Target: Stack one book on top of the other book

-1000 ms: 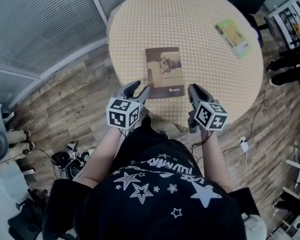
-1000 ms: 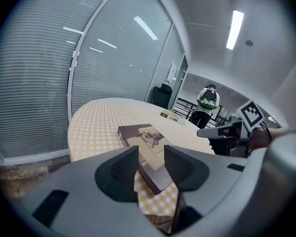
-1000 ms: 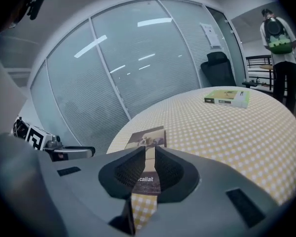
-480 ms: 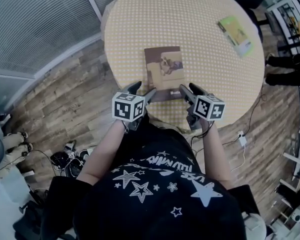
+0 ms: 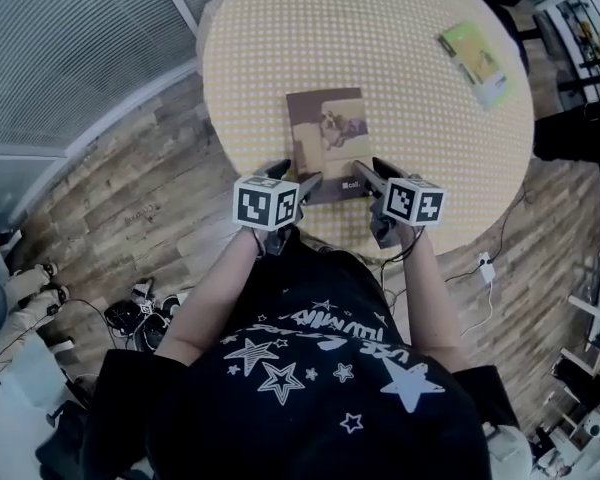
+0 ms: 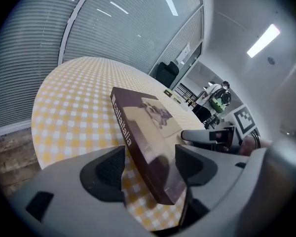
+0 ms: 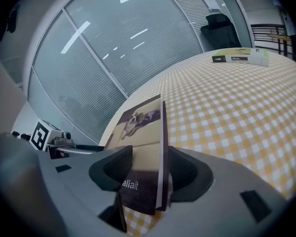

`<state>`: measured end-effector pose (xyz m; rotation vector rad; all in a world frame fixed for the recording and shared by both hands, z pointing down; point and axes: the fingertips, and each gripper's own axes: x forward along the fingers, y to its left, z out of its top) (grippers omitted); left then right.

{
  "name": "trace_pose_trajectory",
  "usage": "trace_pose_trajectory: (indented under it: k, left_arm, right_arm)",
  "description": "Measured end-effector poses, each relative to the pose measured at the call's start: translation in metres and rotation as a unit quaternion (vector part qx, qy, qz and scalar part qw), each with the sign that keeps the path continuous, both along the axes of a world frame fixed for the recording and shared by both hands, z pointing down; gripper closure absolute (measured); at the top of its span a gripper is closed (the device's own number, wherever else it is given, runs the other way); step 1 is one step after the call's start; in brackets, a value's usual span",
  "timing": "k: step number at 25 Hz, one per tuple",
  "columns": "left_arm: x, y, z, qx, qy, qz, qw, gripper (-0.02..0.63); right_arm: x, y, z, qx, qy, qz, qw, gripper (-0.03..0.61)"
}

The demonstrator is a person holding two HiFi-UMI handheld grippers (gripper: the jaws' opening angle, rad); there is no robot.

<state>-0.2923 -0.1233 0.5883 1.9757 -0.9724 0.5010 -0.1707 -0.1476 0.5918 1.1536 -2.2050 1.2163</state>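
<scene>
A brown book (image 5: pixel 327 140) with a dog picture on its cover lies flat near the front edge of the round yellow-checked table (image 5: pixel 280 38). A green book (image 5: pixel 472 58) lies at the far right. My left gripper (image 5: pixel 296 181) straddles the brown book's (image 6: pixel 138 132) near left corner. Its jaws have just been opening, and that corner sits between the pads (image 6: pixel 110 169) without being pinched. My right gripper (image 5: pixel 367 174) straddles the brown book's (image 7: pixel 143 147) near right corner, jaws also just opened wide, pads (image 7: pixel 185 172) off it. The green book (image 7: pixel 239 58) shows far off.
The table's front edge (image 5: pixel 330 236) lies just under both grippers, with wood floor (image 5: pixel 130 208) below. A slatted glass wall (image 5: pixel 60 58) runs along the left. Cables and gear (image 5: pixel 140 313) lie on the floor. A black chair (image 6: pixel 166 74) and a person (image 6: pixel 218 98) are beyond the table.
Both grippers have moved forward and down from in front of the body to the brown book's near corners. Their jaws stand wider. The book has not moved.
</scene>
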Motion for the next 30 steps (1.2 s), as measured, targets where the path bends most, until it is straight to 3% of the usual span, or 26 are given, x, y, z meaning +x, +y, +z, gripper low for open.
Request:
trace_pose_trajectory:
  k: [5,10,18,20,21,30]
  left_arm:
    - [0.000,-0.005,0.007,-0.016,0.008,-0.010,0.9998,0.301]
    - [0.004,-0.005,0.006,-0.035,0.041,-0.008,0.9985,0.296]
    - [0.008,-0.008,0.006,-0.050,0.035,-0.010,0.9981,0.288]
    - [0.004,-0.010,0.010,-0.053,0.017,-0.014,0.9984,0.317]
    - [0.003,-0.010,0.011,-0.054,0.010,-0.016,0.9984,0.362]
    - [-0.003,-0.004,-0.003,-0.038,0.031,-0.008,0.9988,0.373]
  right_arm:
    - [-0.006,-0.003,0.001,-0.008,-0.011,-0.017,1.000,0.365]
    - [-0.010,-0.003,0.002,-0.030,-0.052,-0.018,0.998,0.366]
    - [-0.010,-0.004,0.002,-0.026,-0.046,-0.031,0.998,0.367]
    - [-0.010,-0.004,0.002,-0.024,-0.045,-0.029,0.998,0.368]
    - [-0.010,-0.004,0.001,-0.022,-0.044,-0.027,0.998,0.368]
    - [-0.013,0.004,-0.018,0.011,-0.054,-0.025,0.998,0.379]
